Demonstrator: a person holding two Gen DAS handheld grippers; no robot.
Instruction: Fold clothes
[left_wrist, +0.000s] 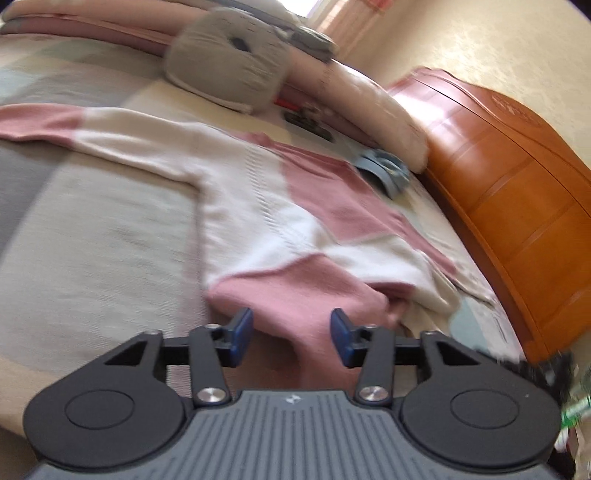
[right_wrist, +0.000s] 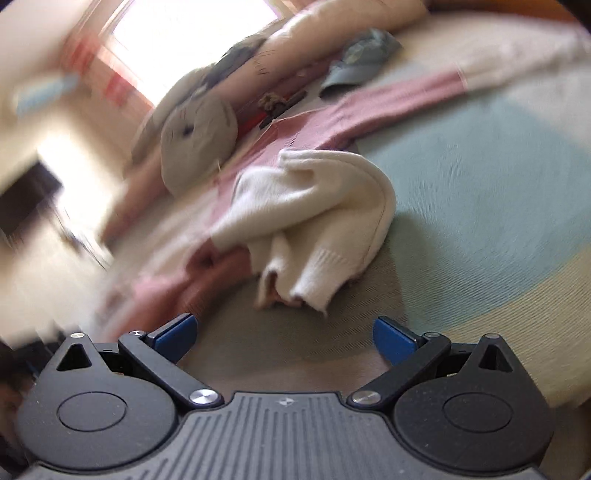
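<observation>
From the left wrist camera, a pink and cream knit sweater (left_wrist: 266, 206) lies spread across the bed (left_wrist: 92, 229), which is covered in a blanket of grey, beige and pale blue blocks. One long sleeve runs away to the far left of the left hand-held gripper (left_wrist: 291, 338). The pink hem end of the sweater lies directly ahead of it and passes between its blue pads (left_wrist: 242, 332), which stand part-way apart with clear gaps on both sides of the cloth, gripping nothing. Farther ahead sits a grey round cushion (left_wrist: 225, 70), and to the right of that a small blue-grey cloth item (left_wrist: 386, 170) beside a pale pillow (left_wrist: 369, 99). At the far right rises the orange wooden headboard (left_wrist: 509, 192).

From the right wrist camera, the picture is blurred on its left side. The right hand-held gripper (right_wrist: 284, 338) is spread wide above the blanket, holding nothing. Just ahead of it, a cream part of the sweater (right_wrist: 314, 206) lies bunched with its ribbed edge towards the gripper, apart from the pads. The pink sleeve stretches away to the upper right.
</observation>
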